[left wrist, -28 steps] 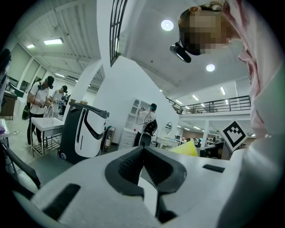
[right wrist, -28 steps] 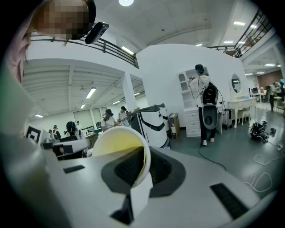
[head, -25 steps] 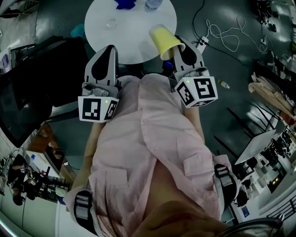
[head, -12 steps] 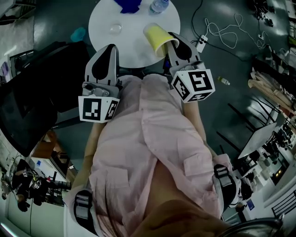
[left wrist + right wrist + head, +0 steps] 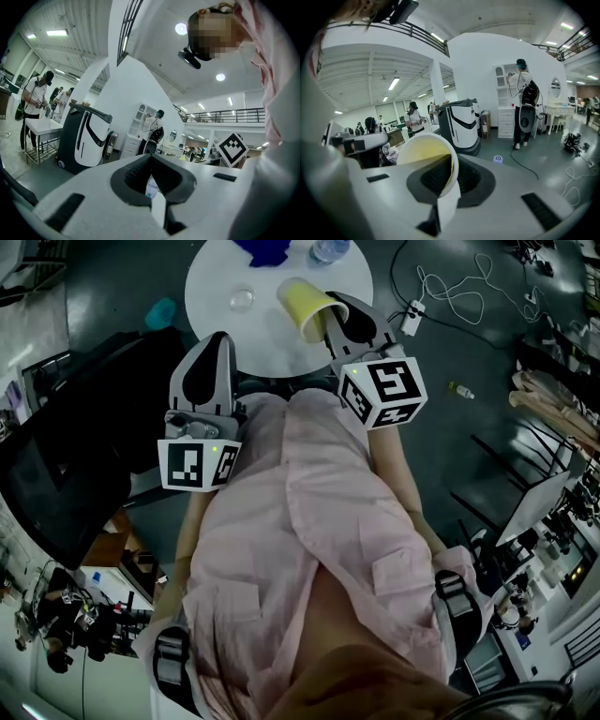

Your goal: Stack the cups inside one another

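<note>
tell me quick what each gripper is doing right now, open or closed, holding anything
Left gripper: closed, nothing between its jaws.
Right gripper: closed on the wall of the yellow cup.

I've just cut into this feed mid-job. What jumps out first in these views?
The yellow cup catches the eye first. It is tipped on its side above the round white table, with its rim pinched in the right claw. The left claw is shut on nothing, held low near the person's pink shirt. On the table's far side stand a clear cup and a bottle.
</note>
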Available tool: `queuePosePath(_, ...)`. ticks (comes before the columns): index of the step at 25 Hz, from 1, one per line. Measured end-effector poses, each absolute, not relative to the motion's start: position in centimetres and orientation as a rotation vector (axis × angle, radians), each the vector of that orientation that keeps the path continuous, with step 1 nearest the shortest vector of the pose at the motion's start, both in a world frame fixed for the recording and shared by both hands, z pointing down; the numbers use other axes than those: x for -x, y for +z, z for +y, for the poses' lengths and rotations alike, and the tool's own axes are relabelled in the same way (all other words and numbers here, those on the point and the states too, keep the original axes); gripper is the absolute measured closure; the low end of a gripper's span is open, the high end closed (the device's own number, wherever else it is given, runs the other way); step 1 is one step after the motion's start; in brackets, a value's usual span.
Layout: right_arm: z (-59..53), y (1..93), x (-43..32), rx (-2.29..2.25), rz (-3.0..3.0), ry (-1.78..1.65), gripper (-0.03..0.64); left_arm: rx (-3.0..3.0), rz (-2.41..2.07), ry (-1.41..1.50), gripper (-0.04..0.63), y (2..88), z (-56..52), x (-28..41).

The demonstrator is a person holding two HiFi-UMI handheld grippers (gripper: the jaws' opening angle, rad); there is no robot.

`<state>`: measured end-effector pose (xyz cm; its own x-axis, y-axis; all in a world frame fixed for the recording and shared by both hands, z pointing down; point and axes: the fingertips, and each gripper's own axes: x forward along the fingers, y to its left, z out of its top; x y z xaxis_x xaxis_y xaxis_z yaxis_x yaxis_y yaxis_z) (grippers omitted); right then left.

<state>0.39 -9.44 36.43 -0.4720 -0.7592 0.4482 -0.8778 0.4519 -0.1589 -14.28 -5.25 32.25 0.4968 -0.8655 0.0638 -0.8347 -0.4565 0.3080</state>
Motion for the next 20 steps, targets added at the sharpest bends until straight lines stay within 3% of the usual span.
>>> queuePosePath(20, -12.7, 42.8, 5.4, -1.309, -2.284, 0.568, 0.578, -2.431, -1.342, -0.149, 0.58, 33.0, -8.3, 16.6)
